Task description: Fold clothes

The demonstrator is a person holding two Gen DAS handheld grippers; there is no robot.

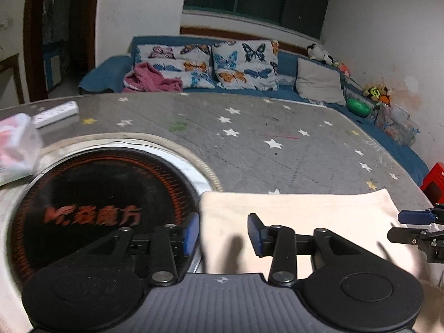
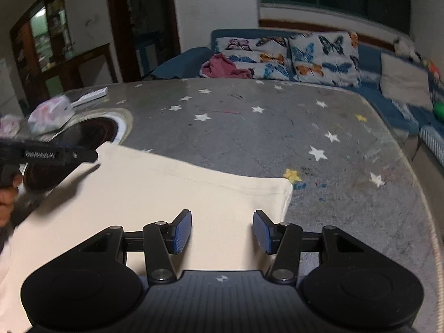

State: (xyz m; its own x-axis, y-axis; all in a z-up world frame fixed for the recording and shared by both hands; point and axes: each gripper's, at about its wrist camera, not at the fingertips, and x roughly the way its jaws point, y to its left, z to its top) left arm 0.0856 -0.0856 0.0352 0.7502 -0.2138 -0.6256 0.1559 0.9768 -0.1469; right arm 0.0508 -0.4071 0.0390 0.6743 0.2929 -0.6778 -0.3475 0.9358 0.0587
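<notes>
Cream rectangular folded cloth (image 2: 172, 194): flat on grey star-print table (image 2: 277, 127). Left tool (image 1: 223, 234), right tool (image 2: 222, 229): jaws apart, empty, above cloth. Risk: regrasp pinches top layer only, fold skews.

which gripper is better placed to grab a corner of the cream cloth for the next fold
Right, probably. The right gripper hangs open just short of the cream cloth's far right corner. The left gripper, also open, straddles the cloth's left edge beside the round black cooktop, not a corner.
</notes>
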